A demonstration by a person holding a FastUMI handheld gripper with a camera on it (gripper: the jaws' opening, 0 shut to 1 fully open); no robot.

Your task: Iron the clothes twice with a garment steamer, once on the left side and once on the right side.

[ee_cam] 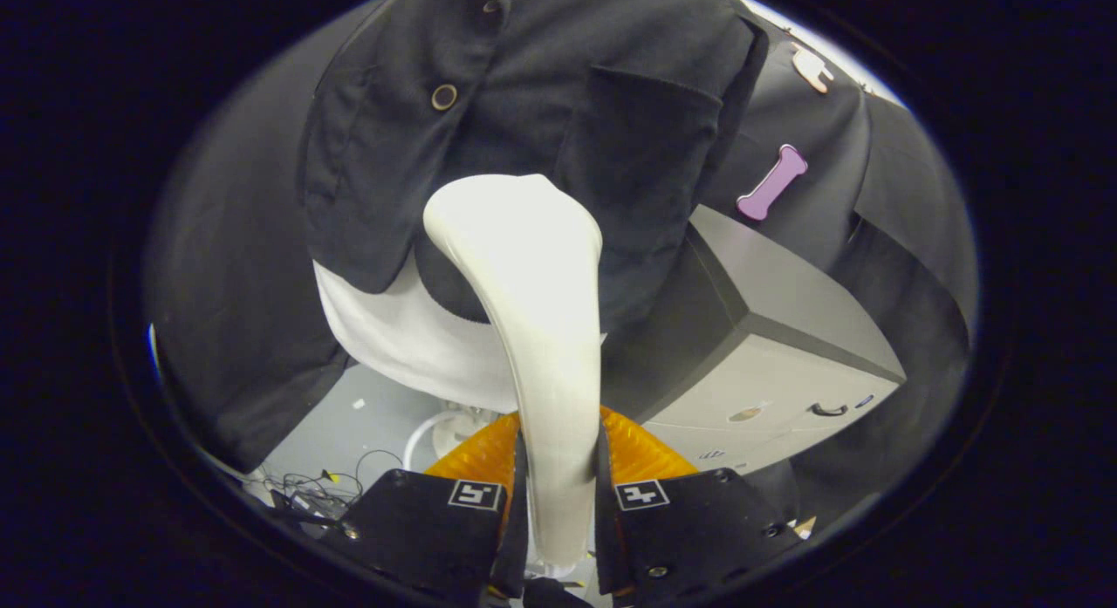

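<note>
Black booth wall behind jacket (524, 93); tongs (558, 495) clamp steamer (532, 303).

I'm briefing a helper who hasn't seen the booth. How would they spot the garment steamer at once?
Find the dark jacket hanging over a white shirt. The garment steamer rises before it, clamped between the gripper fingers. It alone is a cream, curved, smooth wand.

A cream-white garment steamer (532, 311) is clasped from both sides by the fingers of the gripper (558, 503), each marked with a small black-and-white square tag. A dark charcoal jacket (541, 93) is seen beyond it — brass-toned button, white lining at the hem. The cabinet (777, 346) is light grey with a darker side — grey floor (375, 425) below.
</note>
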